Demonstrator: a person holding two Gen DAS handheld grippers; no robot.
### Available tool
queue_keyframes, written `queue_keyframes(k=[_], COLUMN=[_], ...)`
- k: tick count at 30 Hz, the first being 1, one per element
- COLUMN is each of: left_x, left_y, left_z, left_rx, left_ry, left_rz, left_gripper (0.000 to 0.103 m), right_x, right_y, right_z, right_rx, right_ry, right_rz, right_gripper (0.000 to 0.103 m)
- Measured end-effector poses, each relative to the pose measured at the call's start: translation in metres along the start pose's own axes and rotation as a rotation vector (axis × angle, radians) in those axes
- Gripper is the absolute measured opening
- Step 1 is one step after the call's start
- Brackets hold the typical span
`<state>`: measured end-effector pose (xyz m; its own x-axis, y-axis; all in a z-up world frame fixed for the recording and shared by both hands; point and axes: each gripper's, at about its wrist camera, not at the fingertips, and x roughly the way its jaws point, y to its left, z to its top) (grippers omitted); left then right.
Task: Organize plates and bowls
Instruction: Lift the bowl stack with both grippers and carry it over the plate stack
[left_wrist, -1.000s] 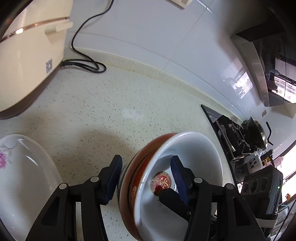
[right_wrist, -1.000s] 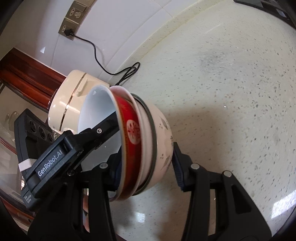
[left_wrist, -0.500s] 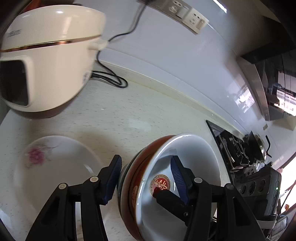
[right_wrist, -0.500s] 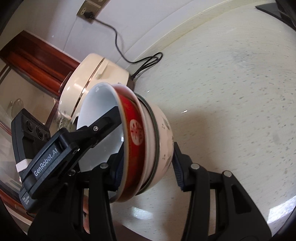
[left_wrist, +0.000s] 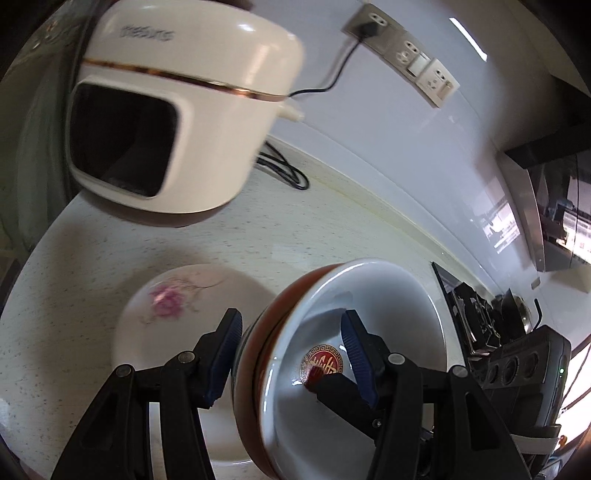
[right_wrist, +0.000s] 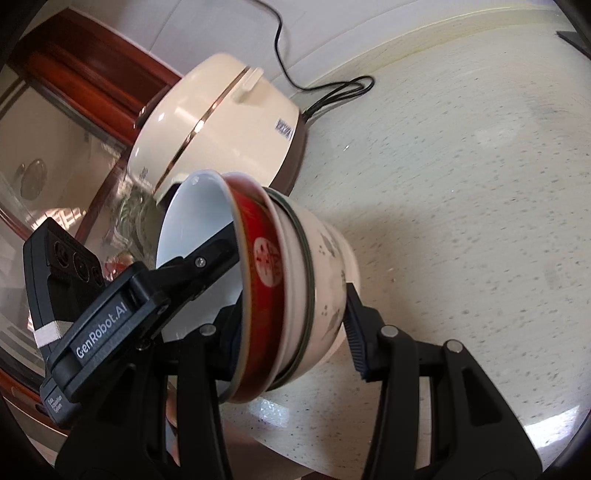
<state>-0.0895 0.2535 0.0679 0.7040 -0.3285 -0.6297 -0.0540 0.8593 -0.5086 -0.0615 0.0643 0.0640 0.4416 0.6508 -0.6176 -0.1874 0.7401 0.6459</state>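
2 nested bowls are clamped by both the left gripper and right gripper; placement near the flowered plate is judged outstanding.

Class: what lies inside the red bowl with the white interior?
Inside the red bowl: a round red-and-gold emblem at its base and finger pads of both grippers. Part of the emblem is covered.
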Motion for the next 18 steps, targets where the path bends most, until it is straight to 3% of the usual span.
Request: queue_keyframes(k=[18], left_x=[0.004], left_y=[0.051], left_z=[0.013], left_rx=[-0.115], left_ry=[-0.004], left_rz=[0.037], left_gripper=[0.059], right_x=[0.057], right_y=[0.023], right_z=[0.002], right_rx=[-0.056], right_ry=[0.114], right_rz=[-0.043], right_gripper=[0.049])
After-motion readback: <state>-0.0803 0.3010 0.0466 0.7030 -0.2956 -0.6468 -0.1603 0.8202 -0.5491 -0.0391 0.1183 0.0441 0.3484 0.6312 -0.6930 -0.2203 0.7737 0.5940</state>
